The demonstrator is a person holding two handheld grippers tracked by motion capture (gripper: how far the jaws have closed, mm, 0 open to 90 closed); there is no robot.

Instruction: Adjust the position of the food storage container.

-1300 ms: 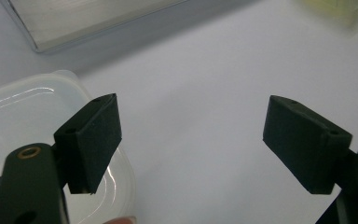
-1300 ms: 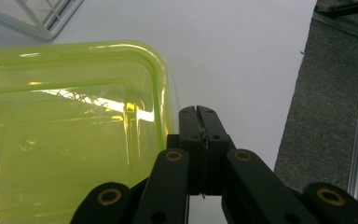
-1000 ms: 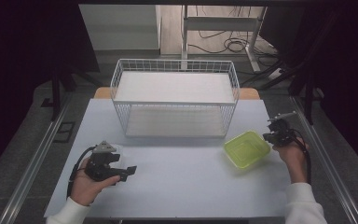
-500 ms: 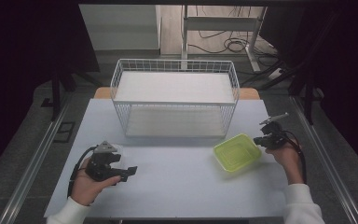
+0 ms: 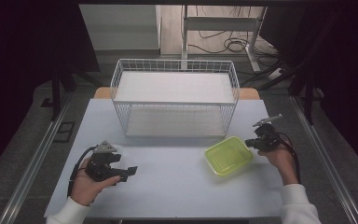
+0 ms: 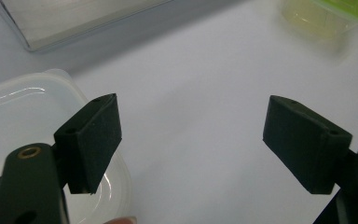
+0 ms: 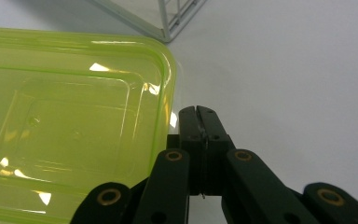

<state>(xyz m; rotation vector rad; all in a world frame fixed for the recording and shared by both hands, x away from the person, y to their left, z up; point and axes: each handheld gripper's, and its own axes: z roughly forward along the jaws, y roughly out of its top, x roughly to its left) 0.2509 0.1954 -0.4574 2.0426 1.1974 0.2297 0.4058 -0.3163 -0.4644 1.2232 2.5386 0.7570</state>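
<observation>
The yellow-green plastic container (image 5: 229,156) lies on the white table (image 5: 177,186), right of centre, just near of the white wire basket (image 5: 175,100). The right gripper (image 5: 253,143) sits at the container's right edge, touching or just beside it. In the right gripper view its jaws are pressed together with nothing between them, their tips just beside the container's (image 7: 70,121) rounded corner; the container lies to the left of the jaws, not between them.

The left gripper (image 5: 130,171) rests at the near left of the table, well apart from the green container. Its jaws stand wide apart over bare table. A clear plastic container (image 6: 14,121) lies beside and under its left jaw.
</observation>
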